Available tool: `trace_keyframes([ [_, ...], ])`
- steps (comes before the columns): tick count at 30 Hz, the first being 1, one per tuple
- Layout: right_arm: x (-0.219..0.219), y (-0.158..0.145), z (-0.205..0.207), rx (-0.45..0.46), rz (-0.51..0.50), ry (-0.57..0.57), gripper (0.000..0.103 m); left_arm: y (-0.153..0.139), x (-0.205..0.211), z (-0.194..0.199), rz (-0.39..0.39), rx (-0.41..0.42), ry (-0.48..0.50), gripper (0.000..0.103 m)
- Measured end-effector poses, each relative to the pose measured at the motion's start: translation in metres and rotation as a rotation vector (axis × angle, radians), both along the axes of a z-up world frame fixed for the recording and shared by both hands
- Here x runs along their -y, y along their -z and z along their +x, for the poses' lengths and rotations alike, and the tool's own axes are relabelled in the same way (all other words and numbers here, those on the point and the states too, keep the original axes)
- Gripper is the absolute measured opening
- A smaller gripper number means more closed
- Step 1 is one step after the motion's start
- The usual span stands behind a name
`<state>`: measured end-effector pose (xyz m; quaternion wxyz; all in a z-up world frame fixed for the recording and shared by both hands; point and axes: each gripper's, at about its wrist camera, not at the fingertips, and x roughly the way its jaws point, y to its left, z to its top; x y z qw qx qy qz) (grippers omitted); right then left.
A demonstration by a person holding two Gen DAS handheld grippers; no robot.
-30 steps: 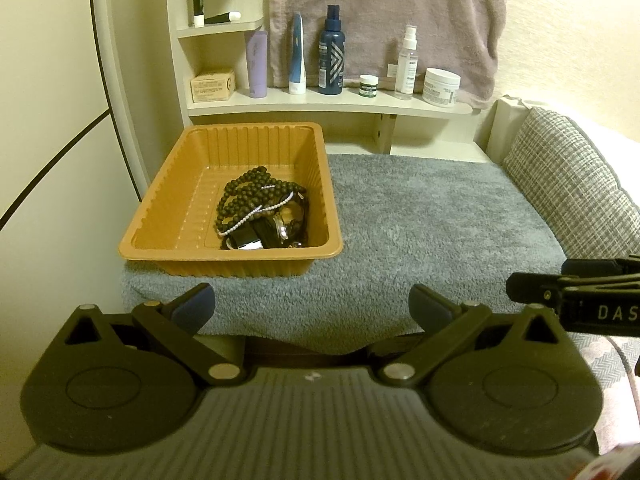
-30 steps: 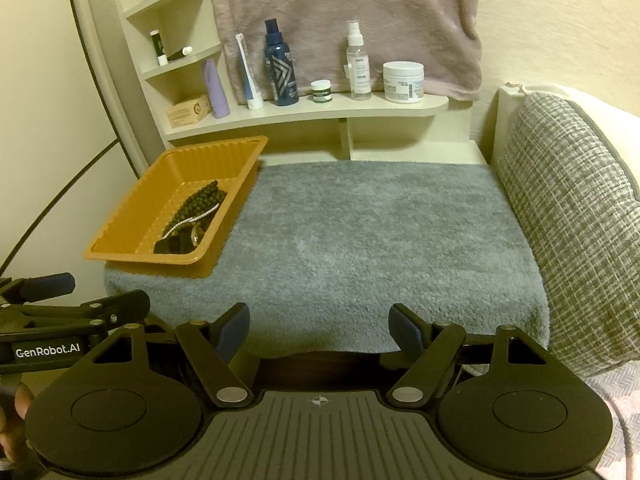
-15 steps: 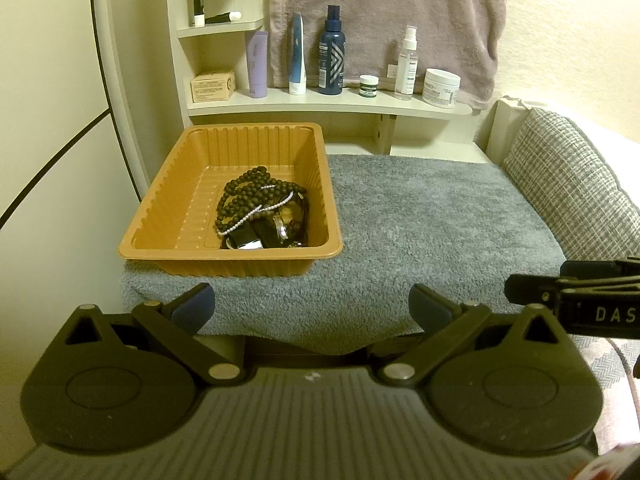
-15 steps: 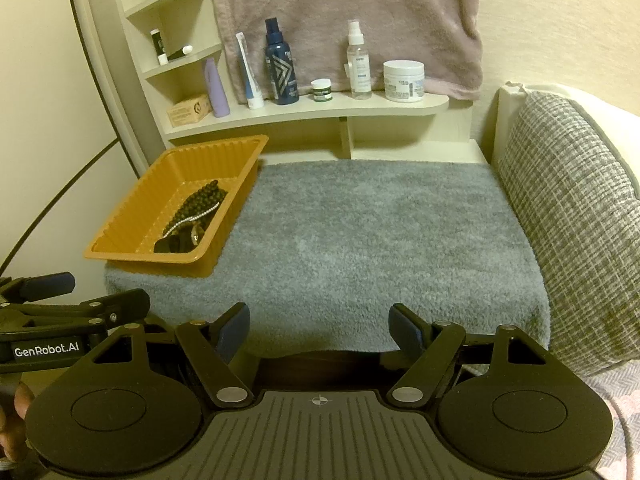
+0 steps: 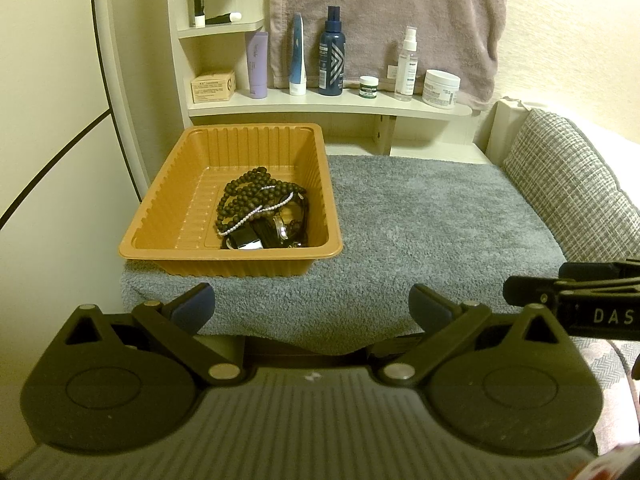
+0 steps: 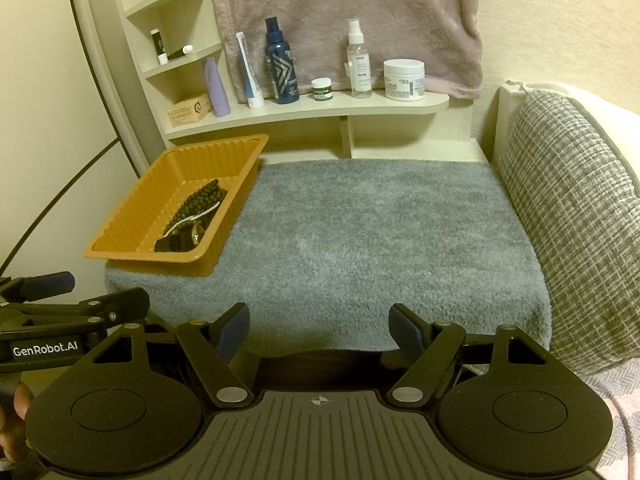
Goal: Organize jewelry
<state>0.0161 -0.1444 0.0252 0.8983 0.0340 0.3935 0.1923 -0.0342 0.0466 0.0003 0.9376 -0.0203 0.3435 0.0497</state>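
Observation:
An orange plastic tray [image 5: 168,208] sits at the left end of a grey towel-covered surface [image 5: 420,216]; it also shows in the right wrist view [image 6: 132,216]. In its near right corner lies a heap of jewelry: dark wooden beads [image 5: 248,196], a thin pearl strand [image 5: 256,214] and dark shiny pieces [image 5: 276,234]. The same heap shows in the right wrist view [image 6: 192,216]. My left gripper [image 5: 312,304] is open and empty, just short of the towel's front edge. My right gripper [image 6: 320,328] is open and empty, to the right of the left one.
A cream shelf [image 6: 312,110] behind the towel holds bottles, a tube, small jars and a cardboard box. A mauve towel [image 6: 344,12] hangs above it. A grey checked cushion [image 6: 576,216] borders the right side. A pale curved panel [image 5: 48,120] stands at the left.
Both grippers hold nearly still; the right wrist view has crept slightly toward the towel. Nothing was picked up or let go.

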Motion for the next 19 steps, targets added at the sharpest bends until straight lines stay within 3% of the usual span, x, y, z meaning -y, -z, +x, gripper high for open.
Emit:
trace_keyframes([
  [19,-0.0034,0.0010,-0.0018,-0.001,0.004,0.000,0.076,-0.0004,-0.0011,0.0010,-0.003,0.004,-0.003,0.102],
])
